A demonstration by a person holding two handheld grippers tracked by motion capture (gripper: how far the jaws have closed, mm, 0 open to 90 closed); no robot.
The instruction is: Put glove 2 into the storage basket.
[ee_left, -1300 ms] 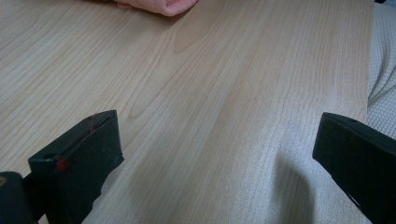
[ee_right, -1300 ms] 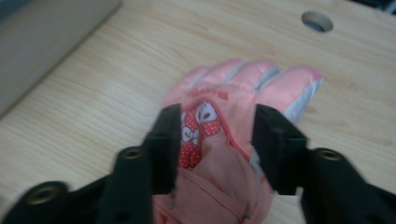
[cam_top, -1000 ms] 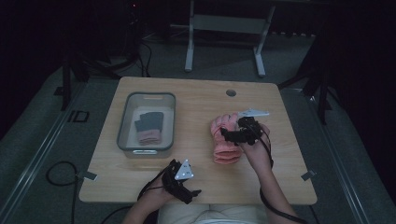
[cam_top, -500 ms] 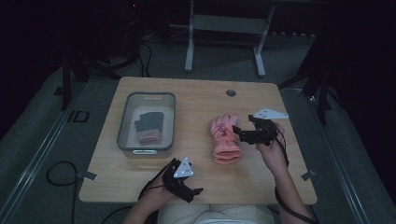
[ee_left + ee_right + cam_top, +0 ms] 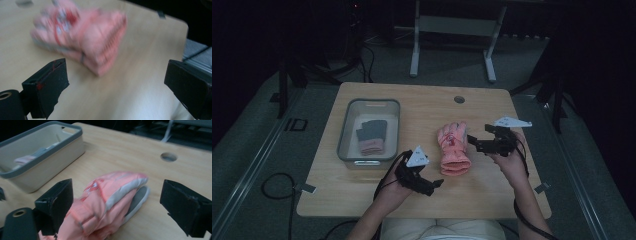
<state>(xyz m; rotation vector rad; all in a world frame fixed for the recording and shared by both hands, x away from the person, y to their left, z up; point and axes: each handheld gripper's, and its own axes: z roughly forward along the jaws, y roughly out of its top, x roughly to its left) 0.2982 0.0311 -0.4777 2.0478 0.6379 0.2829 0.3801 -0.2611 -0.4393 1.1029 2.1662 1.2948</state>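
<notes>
Near edge of the table (image 5: 332,200): my left gripper (image 5: 428,186) rests low, jaws spread wide and empty, aimed at the cuff end, likely to take it from that side. Mid-table, right of centre: pink glove (image 5: 453,148) lies flat, fingers toward the far edge. My right gripper (image 5: 472,142) sits just beside its fingers, jaws wide, nothing held. Beyond, toward the left edge, the bin (image 5: 347,132) holds a folded dark glove (image 5: 372,131), presumably where this one belongs.

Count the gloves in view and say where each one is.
2 visible: a pink glove on the table between the grippers, and a dark glove in the tray. More may be hidden beneath it.
</notes>
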